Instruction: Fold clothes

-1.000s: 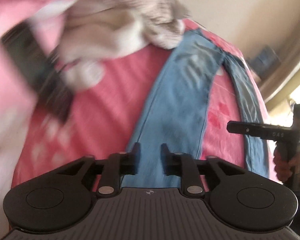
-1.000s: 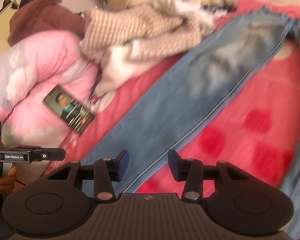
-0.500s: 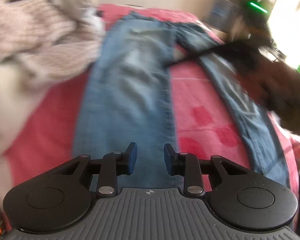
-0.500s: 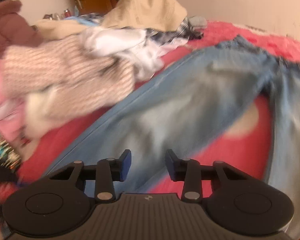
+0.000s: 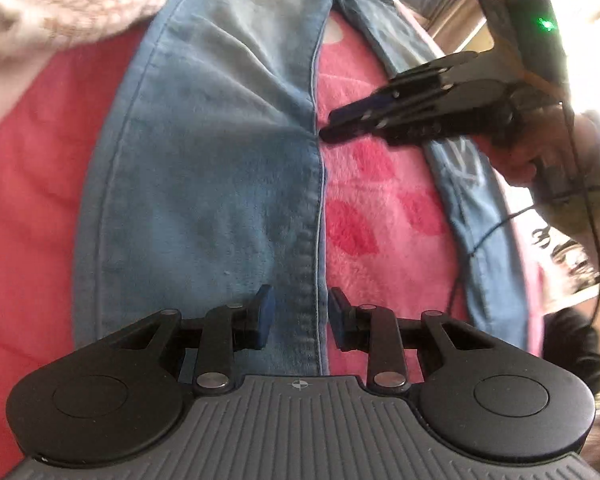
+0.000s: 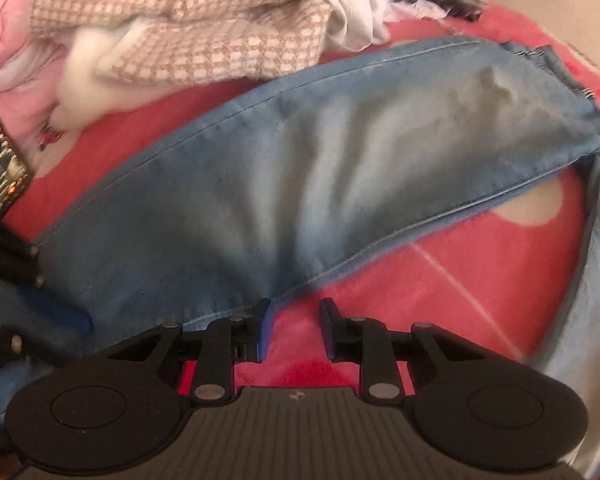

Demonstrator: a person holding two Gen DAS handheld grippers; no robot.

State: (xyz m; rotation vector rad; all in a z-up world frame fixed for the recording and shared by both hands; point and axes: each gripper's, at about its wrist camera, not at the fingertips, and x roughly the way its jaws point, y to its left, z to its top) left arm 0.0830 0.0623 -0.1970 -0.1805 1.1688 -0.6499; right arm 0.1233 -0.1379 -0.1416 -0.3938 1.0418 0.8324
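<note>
A bed covered by a pink-red fleece blanket [image 5: 364,208] fills both views and serves as the folding surface. Spread flat across it lies a pair of blue jeans [image 5: 204,168], legs parted in a V with blanket showing between them, so the jeans lie unfolded and open, ready to be handled along their seams. Pushed to the far side, a heap of other clothes, topped by a beige checked knit [image 6: 188,36], touches the outer edge of one leg, leaving the jeans room. A phone [image 6: 0,160] with a lit screen lies by the heap.

The left gripper [image 5: 298,322] hovers low over the inner seam of the near leg, fingers spread with the seam between them, gripping nothing. The right gripper [image 6: 294,328] sits at the same leg's inner edge further up, fingers likewise spread and empty. Two holds along one edge would suit lifting that leg across to the other.
</note>
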